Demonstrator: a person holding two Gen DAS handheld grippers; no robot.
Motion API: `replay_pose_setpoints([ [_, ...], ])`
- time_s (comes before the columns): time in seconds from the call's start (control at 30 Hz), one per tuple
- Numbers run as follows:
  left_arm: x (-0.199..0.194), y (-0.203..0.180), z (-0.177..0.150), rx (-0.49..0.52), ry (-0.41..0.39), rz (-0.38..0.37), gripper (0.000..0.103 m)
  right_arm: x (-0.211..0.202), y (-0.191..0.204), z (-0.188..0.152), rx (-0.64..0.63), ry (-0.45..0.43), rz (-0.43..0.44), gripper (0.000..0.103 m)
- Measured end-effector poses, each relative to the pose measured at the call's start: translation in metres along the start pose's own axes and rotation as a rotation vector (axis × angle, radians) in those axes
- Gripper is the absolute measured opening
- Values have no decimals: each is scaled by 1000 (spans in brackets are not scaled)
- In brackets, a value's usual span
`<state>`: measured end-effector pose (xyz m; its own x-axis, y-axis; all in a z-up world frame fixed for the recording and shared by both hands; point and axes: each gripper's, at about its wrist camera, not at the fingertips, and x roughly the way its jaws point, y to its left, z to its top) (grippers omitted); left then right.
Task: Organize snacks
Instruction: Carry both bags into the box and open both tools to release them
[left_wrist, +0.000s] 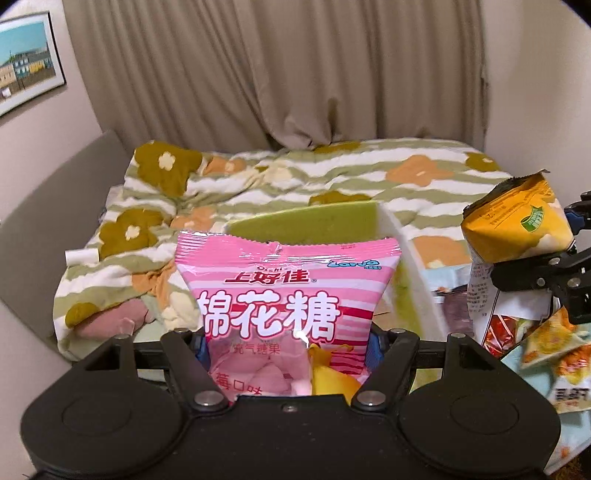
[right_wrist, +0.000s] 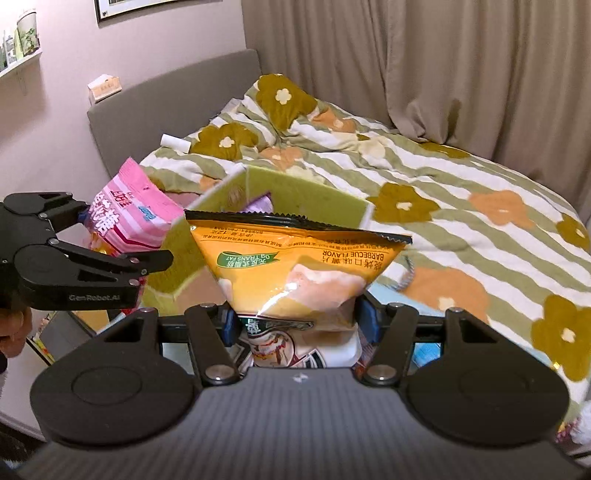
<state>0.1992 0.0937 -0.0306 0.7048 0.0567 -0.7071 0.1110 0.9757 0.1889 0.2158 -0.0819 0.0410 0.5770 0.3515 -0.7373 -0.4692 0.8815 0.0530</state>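
Note:
My left gripper (left_wrist: 286, 347) is shut on a pink marshmallow bag (left_wrist: 284, 295), held upright in front of a green box (left_wrist: 314, 221). It also shows in the right wrist view (right_wrist: 83, 221) with the pink bag (right_wrist: 129, 218) at the left. My right gripper (right_wrist: 297, 321) is shut on a yellow barbecue chip bag (right_wrist: 295, 266), held upside down just before the green box (right_wrist: 295, 199). In the left wrist view the yellow bag (left_wrist: 517, 229) hangs at the right edge in the right gripper (left_wrist: 569, 236).
A bed with a flowered striped quilt (right_wrist: 461, 192) lies behind the box. Several loose snack packets (left_wrist: 546, 350) lie at the lower right. A grey headboard (right_wrist: 166, 96) and beige curtains (left_wrist: 277, 74) stand behind. A white roll (right_wrist: 175, 142) lies on the quilt.

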Motion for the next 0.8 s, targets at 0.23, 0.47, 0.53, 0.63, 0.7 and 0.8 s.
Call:
replay_pose_setpoints([
  [0.23, 53, 29, 0, 16, 102, -65, 75, 64, 25, 25, 44, 78, -2, 75],
  [0.47, 93, 28, -6, 79, 175, -112, 99, 106, 25, 25, 139, 159, -52, 76],
  [0.53, 94, 26, -10, 101, 163, -100, 103, 112, 26, 26, 152, 174, -61, 76],
  [0.63, 95, 33, -15, 78, 161, -123, 103, 116, 29, 27, 160, 189, -73, 76],
  [0.7, 91, 37, -19, 67, 163, -131, 103, 117, 33, 26, 171, 199, -72, 76],
  [0.8, 81, 42, -23, 64, 151, -121, 103, 120, 39, 29, 183, 205, -64, 76],
])
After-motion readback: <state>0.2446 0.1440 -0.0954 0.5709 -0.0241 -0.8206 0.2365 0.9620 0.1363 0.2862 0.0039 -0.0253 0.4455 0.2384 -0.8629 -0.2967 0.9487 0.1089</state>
